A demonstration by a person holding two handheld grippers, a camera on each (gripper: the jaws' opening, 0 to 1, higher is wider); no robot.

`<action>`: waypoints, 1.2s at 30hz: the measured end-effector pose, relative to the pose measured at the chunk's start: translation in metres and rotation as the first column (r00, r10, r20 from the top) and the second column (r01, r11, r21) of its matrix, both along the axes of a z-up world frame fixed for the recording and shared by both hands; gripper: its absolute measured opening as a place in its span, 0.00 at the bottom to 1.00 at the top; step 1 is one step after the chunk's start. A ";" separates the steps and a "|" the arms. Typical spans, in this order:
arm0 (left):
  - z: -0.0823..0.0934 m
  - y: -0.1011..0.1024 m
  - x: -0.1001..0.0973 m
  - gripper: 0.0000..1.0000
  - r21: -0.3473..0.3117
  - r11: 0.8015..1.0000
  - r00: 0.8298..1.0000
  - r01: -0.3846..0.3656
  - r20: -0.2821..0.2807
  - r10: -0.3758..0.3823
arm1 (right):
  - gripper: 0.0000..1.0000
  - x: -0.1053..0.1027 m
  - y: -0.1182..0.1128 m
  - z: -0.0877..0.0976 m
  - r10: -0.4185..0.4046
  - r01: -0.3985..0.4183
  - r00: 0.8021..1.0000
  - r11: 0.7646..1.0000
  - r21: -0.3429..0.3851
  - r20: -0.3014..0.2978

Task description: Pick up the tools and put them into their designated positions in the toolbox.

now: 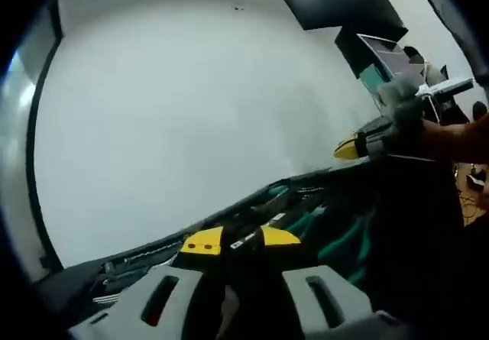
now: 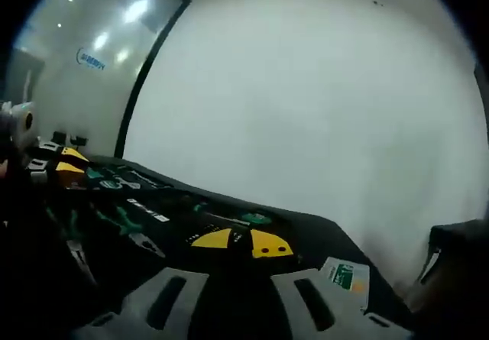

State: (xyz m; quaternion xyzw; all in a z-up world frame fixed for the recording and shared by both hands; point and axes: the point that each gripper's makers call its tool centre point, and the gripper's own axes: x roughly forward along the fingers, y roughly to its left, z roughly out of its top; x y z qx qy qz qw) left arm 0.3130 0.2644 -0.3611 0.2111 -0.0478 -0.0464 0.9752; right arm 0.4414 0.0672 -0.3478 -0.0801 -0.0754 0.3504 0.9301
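A pale wall (image 1: 191,111) spans twelve o'clock in both views. The dark toolbox (image 2: 122,225), holding green-handled tools (image 2: 122,221), lies across six to nine o'clock in the right gripper view. The left gripper (image 1: 241,241) and the right gripper (image 2: 241,242) each sit at six o'clock, yellow tips nearly together, gripping nothing visible.

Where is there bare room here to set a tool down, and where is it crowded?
In the right gripper view, the black patch looks free. It lies between the right claw and the green-and-white label. The crowded part is on the other side, where the green-handled tools lie close together towards the left claw.
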 end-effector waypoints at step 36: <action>0.014 0.000 -0.007 0.16 -0.060 0.998 0.999 0.012 0.041 -0.010 | 0.07 0.012 -0.010 -0.007 -0.004 0.018 0.992 0.994 0.108 -0.127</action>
